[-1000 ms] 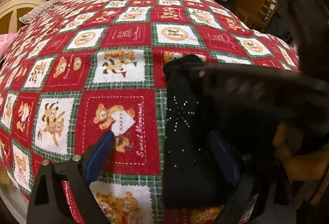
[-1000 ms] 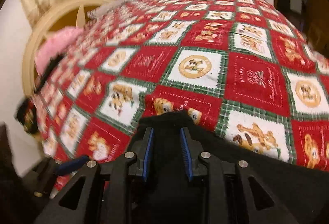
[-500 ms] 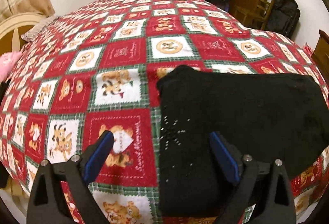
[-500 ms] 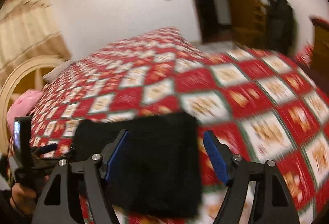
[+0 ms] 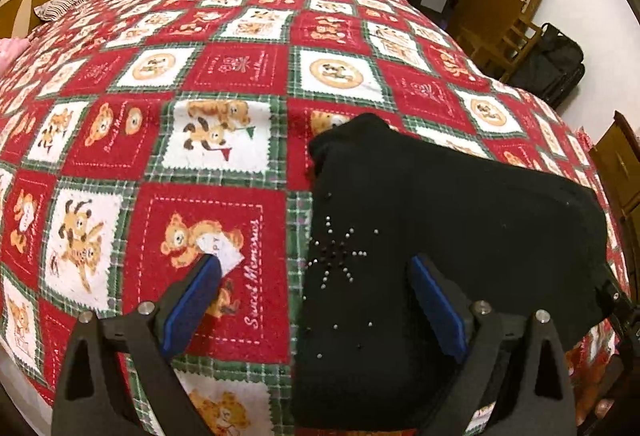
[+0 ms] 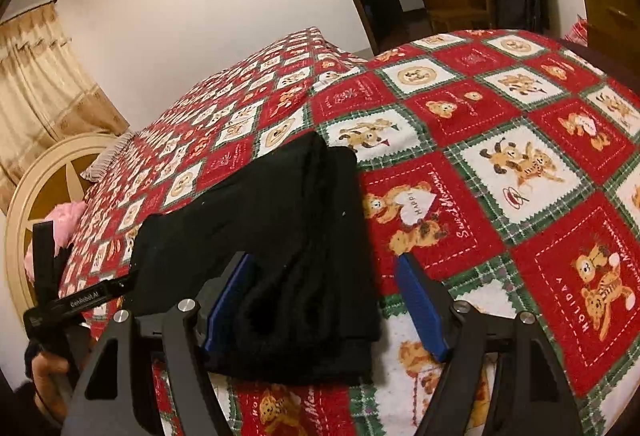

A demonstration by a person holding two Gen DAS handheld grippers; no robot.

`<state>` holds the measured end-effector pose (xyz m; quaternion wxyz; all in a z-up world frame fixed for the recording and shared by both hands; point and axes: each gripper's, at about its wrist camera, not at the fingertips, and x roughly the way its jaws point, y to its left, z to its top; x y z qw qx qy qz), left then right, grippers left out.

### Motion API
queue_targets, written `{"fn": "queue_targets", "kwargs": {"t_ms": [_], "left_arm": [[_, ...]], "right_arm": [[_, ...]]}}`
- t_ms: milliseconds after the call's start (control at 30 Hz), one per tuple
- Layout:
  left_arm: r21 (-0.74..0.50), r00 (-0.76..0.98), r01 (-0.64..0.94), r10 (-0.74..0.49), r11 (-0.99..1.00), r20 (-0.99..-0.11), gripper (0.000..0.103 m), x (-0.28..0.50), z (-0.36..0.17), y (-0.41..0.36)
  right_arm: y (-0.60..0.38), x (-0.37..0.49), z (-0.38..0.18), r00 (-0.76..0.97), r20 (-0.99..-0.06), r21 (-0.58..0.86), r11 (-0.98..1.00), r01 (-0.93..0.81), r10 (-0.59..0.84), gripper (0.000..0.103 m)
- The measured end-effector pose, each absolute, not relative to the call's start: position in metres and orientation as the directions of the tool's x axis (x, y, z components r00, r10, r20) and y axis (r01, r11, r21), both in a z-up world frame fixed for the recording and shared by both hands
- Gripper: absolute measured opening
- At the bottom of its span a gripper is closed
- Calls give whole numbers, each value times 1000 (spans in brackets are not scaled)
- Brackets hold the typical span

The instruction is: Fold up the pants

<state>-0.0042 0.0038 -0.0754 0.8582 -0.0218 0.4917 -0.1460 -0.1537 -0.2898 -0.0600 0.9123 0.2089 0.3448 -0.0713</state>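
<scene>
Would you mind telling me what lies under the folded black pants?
The black pants lie on the red teddy-bear bedspread. Whatever patches sit beneath them are covered. Both claws hover open, holding nothing.

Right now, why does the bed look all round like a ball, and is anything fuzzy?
Left wrist view: the fisheye lens bulges the bear quilt into a dome; the black pants look sharp. Right wrist view: the same bending, dark corners, warm yellowish light, nothing noticeably blurred.
</scene>
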Motion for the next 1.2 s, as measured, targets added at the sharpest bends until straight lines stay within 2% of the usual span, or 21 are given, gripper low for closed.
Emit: {"fn": "queue_targets", "kwargs": {"t_ms": [233,333,400,433,567,667,700,733,767,833,867,933,1000,1200], "left_arm": [[-189,479,226,-278,956,-833,99,-2,-79,-3],[-199,490,230,-290,953,-822,94,-3,-79,-3],[-213,486,249,-313,945,-816,82,-5,-76,-4],[-217,481,262,-322,940,-815,81,-5,-75,-5],[-270,462,258,-363,928,-809,80,-2,-76,1],[-252,468,271,-356,929,-809,80,-5,-74,-5],[-254,468,278,-362,926,-807,70,-6,-73,-7],[-276,457,299,-391,914,-799,62,-8,-72,-10],[-277,454,304,-395,911,-799,58,-10,-71,-12],[-252,464,313,-379,916,-801,57,-11,-70,-16],[-260,462,313,-385,914,-799,56,-10,-71,-15],[-300,454,310,-417,902,-787,45,-9,-71,-12],[-295,452,338,-429,894,-782,18,-12,-67,-15],[-300,471,356,-448,885,-760,13,-16,-54,-12]], "right_arm": [[-286,-147,-58,760,-649,346,902,257,33,76],[-274,-138,-57,742,-670,261,936,238,-2,76],[-261,-134,-55,732,-681,209,957,202,-6,76],[-260,-134,-55,734,-680,206,958,199,-6,76],[-273,-137,-56,753,-658,293,931,219,30,77],[-266,-134,-57,741,-672,225,952,206,-2,76],[-260,-133,-57,732,-681,180,963,199,-23,75],[-253,-131,-58,721,-691,120,974,190,-55,68],[-247,-131,-58,718,-692,80,981,176,-72,65],[-245,-132,-56,720,-692,97,983,156,-46,48],[-246,-132,-55,720,-693,108,982,155,-38,45],[-248,-131,-54,720,-693,123,980,156,-27,38],[-245,-131,-51,721,-692,125,980,155,-26,32],[-227,-133,-22,764,-645,127,985,117,-8,28]]}}
